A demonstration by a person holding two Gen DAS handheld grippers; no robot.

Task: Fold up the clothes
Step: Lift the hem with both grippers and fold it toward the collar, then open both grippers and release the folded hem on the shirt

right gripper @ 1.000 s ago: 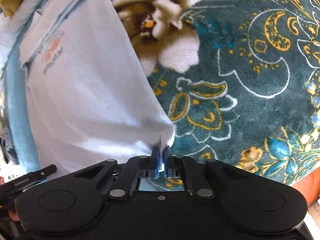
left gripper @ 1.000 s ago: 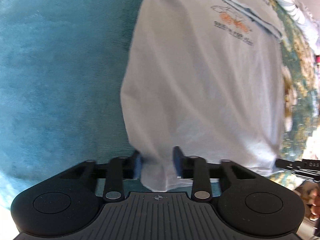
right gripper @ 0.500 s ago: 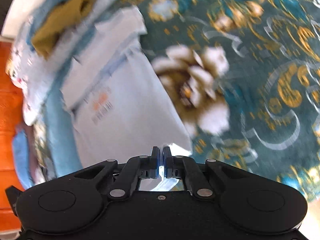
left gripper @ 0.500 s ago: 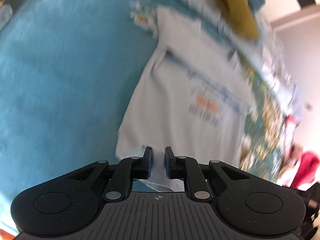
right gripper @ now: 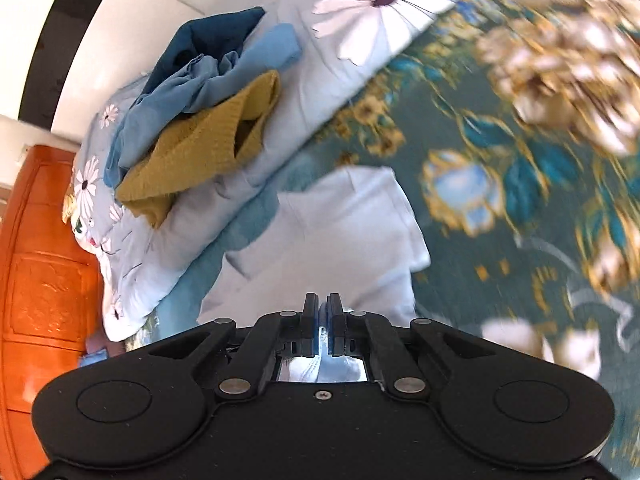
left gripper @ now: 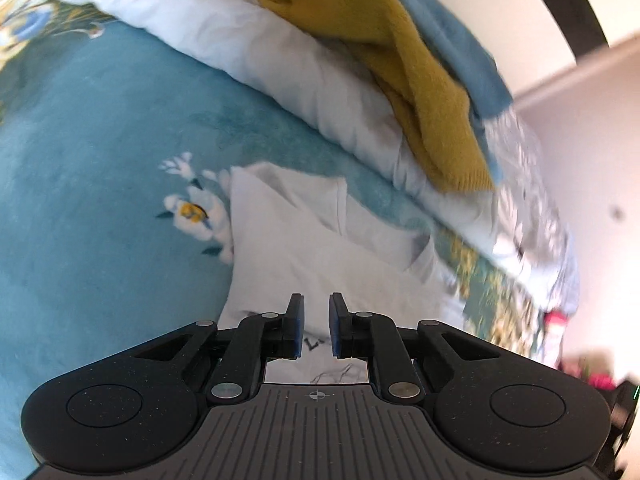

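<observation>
A white T-shirt (left gripper: 320,248) lies on the teal floral bedspread (left gripper: 100,160), its far end folded with sleeves showing. My left gripper (left gripper: 316,326) has its jaws narrowly apart with the shirt's hem between them; printed cloth shows behind the fingers. My right gripper (right gripper: 322,328) is shut on the shirt's other hem corner; the shirt (right gripper: 340,248) stretches away from it toward the pile.
A floral duvet (left gripper: 248,40) is bunched at the far side, with a mustard knit garment (left gripper: 420,80) and blue garments (right gripper: 208,80) on it. An orange wooden headboard (right gripper: 36,280) stands at the left of the right wrist view. A pale wall (left gripper: 592,152) is at the right.
Both grippers have carried the shirt's hem up and forward toward the collar end. The printed front has folded out of sight, and the pile of clothes has come into view.
</observation>
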